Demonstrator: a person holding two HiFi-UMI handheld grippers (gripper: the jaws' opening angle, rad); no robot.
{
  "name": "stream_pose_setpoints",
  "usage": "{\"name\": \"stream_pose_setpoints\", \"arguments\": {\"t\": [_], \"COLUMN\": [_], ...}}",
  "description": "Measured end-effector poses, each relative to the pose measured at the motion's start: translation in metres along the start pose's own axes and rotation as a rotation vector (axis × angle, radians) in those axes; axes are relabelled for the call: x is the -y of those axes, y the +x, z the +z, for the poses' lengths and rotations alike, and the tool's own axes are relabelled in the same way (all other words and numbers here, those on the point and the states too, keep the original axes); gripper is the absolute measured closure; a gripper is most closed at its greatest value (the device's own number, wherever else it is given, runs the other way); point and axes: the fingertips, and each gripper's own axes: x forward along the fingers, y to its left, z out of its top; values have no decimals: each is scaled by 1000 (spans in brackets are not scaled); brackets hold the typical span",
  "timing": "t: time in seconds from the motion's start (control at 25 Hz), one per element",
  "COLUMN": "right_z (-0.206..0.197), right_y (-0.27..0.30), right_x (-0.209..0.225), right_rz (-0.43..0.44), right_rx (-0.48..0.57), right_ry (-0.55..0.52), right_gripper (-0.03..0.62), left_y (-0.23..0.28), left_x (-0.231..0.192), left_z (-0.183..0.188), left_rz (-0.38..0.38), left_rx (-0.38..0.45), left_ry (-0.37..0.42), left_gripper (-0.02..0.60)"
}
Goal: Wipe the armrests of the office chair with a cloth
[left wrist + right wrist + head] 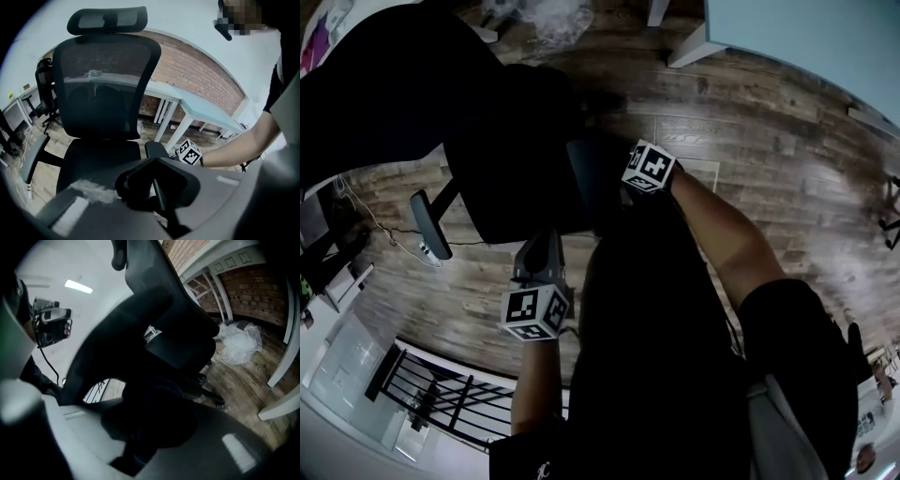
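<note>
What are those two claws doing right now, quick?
Left gripper: closed, nothing between its jaws.
Right gripper: closed on what looks like a dark cloth.

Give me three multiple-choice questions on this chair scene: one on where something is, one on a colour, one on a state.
1. Where is the right gripper? A at the headrest; B at an armrest; C on the table.
2. What colour is the chair's mesh back? A red; B black; C white.
3. What is on the seat? A a person; B boxes; C nothing.

B: its marker cube sits beside the armrest.
B: the mesh shows black.
C: the cushion lies bare.
</note>
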Motion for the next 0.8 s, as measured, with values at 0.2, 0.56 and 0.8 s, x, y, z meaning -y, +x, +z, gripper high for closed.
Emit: {"name": "stream_pose_setpoints", "arguments": {"t": [0.2, 0.56, 0.8], "right_z": [18, 60, 119], "right_y": [-44, -129, -120], "right_x": [-5, -31, -101], "right_rz": [-60, -234, -142], "right_rx": [9, 77, 103], "right_ry": [-36, -168, -344], "right_gripper": [519, 519, 519], "left_y": [-18, -60, -108], "left_x": [13, -7, -48], "left_z": [17, 1, -27], "left_rz": [-2, 67, 188], "left_rx": [87, 204, 314], "left_ry": [-30, -136, -269], "left_gripper": [575, 575, 575]}}
